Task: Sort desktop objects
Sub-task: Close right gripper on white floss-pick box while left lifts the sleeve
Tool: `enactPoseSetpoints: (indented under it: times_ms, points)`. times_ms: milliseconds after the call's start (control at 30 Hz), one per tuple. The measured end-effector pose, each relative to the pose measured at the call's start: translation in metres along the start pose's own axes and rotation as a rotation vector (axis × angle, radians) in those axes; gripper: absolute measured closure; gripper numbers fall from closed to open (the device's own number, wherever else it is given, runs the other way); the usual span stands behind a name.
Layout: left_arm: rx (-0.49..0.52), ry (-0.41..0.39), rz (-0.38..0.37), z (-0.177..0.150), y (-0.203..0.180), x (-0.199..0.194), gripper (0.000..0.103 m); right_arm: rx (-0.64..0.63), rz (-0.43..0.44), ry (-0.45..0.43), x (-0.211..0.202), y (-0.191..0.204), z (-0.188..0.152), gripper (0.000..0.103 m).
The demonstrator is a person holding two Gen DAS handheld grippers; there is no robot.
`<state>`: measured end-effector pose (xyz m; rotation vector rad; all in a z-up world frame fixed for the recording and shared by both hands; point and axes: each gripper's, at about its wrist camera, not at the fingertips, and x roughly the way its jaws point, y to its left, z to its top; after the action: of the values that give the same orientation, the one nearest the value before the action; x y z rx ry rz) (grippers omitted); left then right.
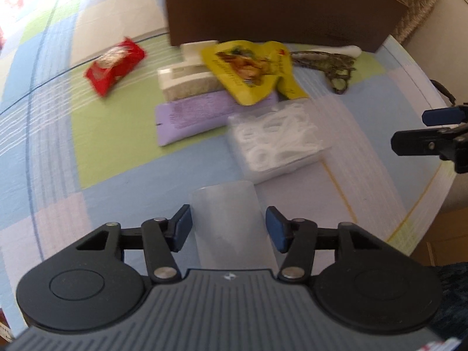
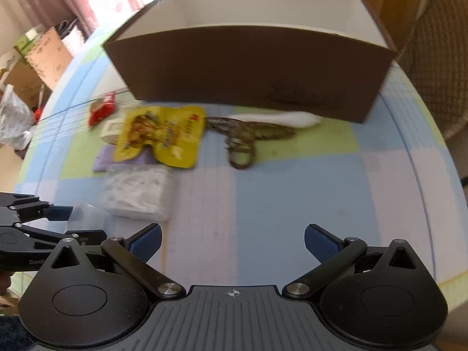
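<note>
My left gripper (image 1: 229, 229) is shut on a translucent plastic cup (image 1: 226, 219), its blue pads pressed on both sides. In the right wrist view this gripper (image 2: 58, 219) shows at the left edge, with the cup (image 2: 84, 210) faint beside it. My right gripper (image 2: 232, 242) is open and empty over the checked tablecloth; it shows at the right edge of the left wrist view (image 1: 430, 130). Ahead lie a yellow snack pouch (image 2: 161, 136), a red packet (image 1: 115, 65), a purple packet (image 1: 190, 114), a clear box of white pieces (image 1: 275, 136), brown ornate scissors (image 2: 242, 137) and a white object (image 2: 292, 118).
A large brown box (image 2: 248, 67) with a white inside stands open at the far side of the round table (image 2: 292, 204). A white carton (image 1: 187, 80) lies under the yellow pouch. A wicker chair (image 2: 433, 67) is behind the table on the right, and cardboard boxes (image 2: 38, 58) stand on the floor at the left.
</note>
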<state>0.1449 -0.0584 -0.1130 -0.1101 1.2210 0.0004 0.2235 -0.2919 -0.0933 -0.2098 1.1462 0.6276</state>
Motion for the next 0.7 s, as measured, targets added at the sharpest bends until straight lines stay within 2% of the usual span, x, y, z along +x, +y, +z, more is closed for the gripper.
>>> enactPoseSetpoints:
  times_ms: [267, 400, 700]
  points:
    - [-0.105, -0.023, 0.072, -0.008, 0.055, -0.009, 0.052, -0.058, 0.074, -0.018, 0.018, 0.045, 0.015, 0.002]
    - [-0.141, -0.029, 0.109, -0.006, 0.082, -0.014, 0.053, -0.081, 0.084, -0.017, 0.033, 0.069, 0.019, 0.002]
    - [-0.156, -0.042, 0.103, -0.002, 0.109, -0.017, 0.052, -0.109, 0.033, 0.006, 0.069, 0.105, 0.023, 0.002]
